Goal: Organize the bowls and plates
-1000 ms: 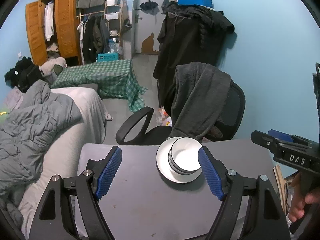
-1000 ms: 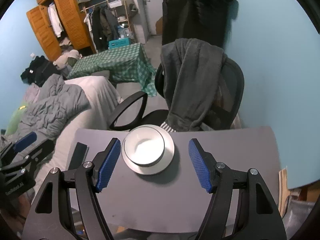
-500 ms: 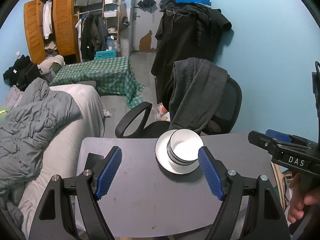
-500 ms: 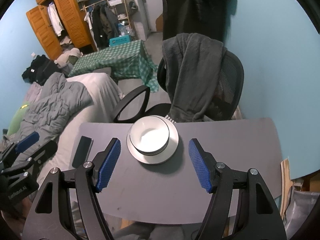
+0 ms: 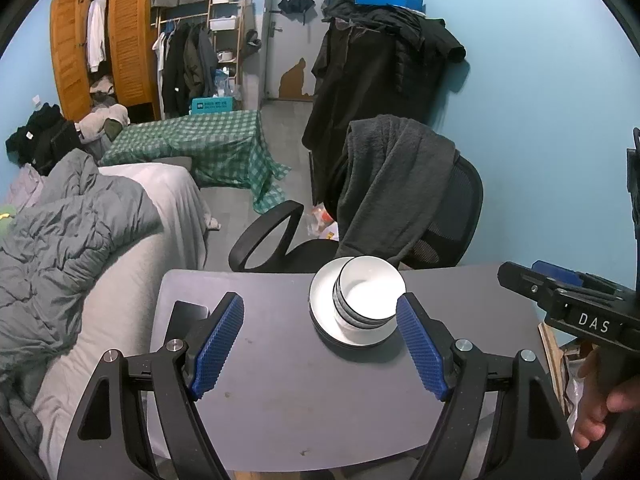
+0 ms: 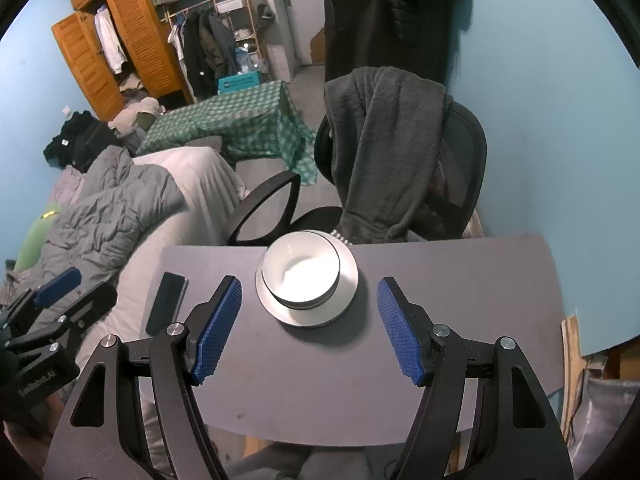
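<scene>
white bowls [image 5: 368,298] sit nested upright on a white plate [image 5: 320,312] at the worktop's [image 5: 280,400] far edge.

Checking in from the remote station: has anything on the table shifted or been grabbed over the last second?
Nothing was grabbed or released. Both views have pulled back slightly from the stacked bowls on the plates. The stack and the phone lie where they were on the table. The left gripper and the right gripper stay open and empty.

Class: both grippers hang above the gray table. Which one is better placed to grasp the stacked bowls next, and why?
Right, probably. The right gripper frames the stacked bowls centrally; for the left gripper they sit toward its right finger.
</scene>
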